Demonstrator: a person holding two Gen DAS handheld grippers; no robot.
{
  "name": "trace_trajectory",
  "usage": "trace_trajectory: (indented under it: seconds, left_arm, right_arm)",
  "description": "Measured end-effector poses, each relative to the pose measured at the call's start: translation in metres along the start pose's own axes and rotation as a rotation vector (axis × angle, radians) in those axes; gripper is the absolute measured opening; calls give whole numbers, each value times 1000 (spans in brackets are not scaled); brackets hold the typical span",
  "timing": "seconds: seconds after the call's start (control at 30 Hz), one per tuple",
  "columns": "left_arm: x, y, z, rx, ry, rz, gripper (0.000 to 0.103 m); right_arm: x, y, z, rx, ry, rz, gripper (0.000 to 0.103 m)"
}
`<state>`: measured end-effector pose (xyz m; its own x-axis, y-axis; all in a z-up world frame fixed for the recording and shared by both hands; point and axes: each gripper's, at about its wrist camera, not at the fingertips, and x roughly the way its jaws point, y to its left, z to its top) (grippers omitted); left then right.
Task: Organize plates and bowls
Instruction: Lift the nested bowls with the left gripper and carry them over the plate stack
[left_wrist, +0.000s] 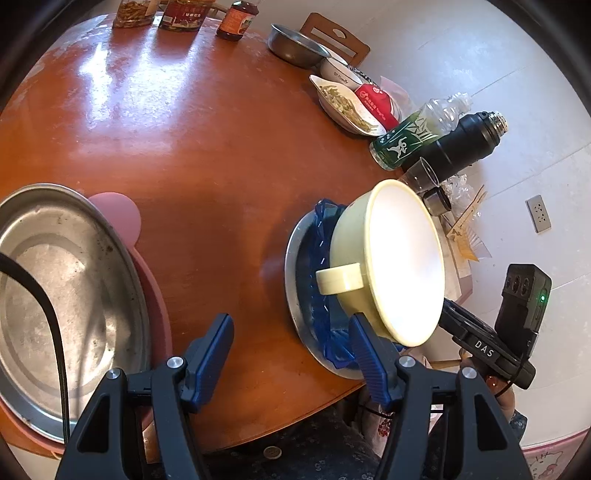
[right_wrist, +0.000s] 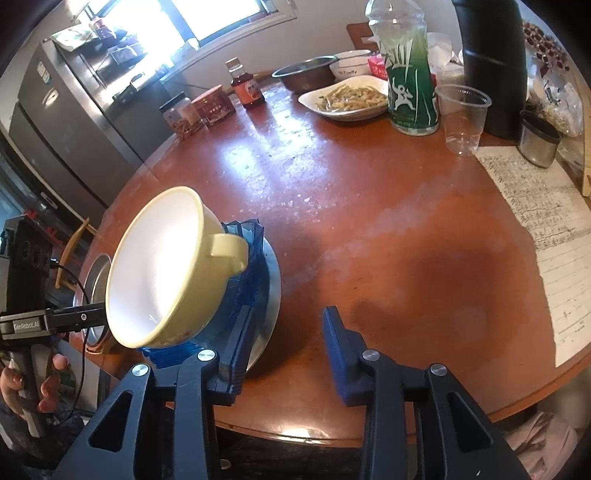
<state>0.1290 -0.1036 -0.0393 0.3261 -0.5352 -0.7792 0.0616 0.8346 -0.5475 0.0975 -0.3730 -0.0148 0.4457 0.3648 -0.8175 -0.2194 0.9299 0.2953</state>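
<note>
A pale yellow bowl (left_wrist: 402, 266) (right_wrist: 159, 266) with a side handle stands steeply tilted, its white inside facing the table's near edge. It rests on a blue see-through plate (left_wrist: 317, 229) (right_wrist: 247, 266), which lies on a round metal plate (left_wrist: 290, 266) (right_wrist: 271, 288). My left gripper (left_wrist: 291, 354) is open just left of this stack, its right pad against the bowl's lower rim. My right gripper (right_wrist: 288, 343) is open on the stack's other side, with only table between its pads and its left pad beside the blue plate. A large metal pan (left_wrist: 74, 277) sits on a pink plate (left_wrist: 118, 214) further left.
Along the far edge stand a steel bowl (right_wrist: 306, 75), a white dish of food (right_wrist: 351, 98), a green bottle (right_wrist: 410, 85), a black flask (right_wrist: 491, 66), a clear cup (right_wrist: 461, 118) and jars (right_wrist: 210, 107). A printed paper (right_wrist: 546, 229) lies at the right.
</note>
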Motion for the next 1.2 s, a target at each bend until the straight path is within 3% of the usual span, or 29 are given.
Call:
trace_trajectory:
  seconds: [0.3,0.73,1.0,1.2]
  left_arm:
    - [7,2,1,-4,-4,-16,59]
    - [25,-12,1,33,37,-38,31]
    - [35,-27,-2,99,25,51,31]
    - [29,-26,0,89,4,45,31]
  right_arm:
    - [13,-2,4,10,29,32,29]
    - [18,2,6,-8,33,58,17]
    - [18,6,8,-32,26,35,13]
    - [18,8,12,-41,23,25,12]
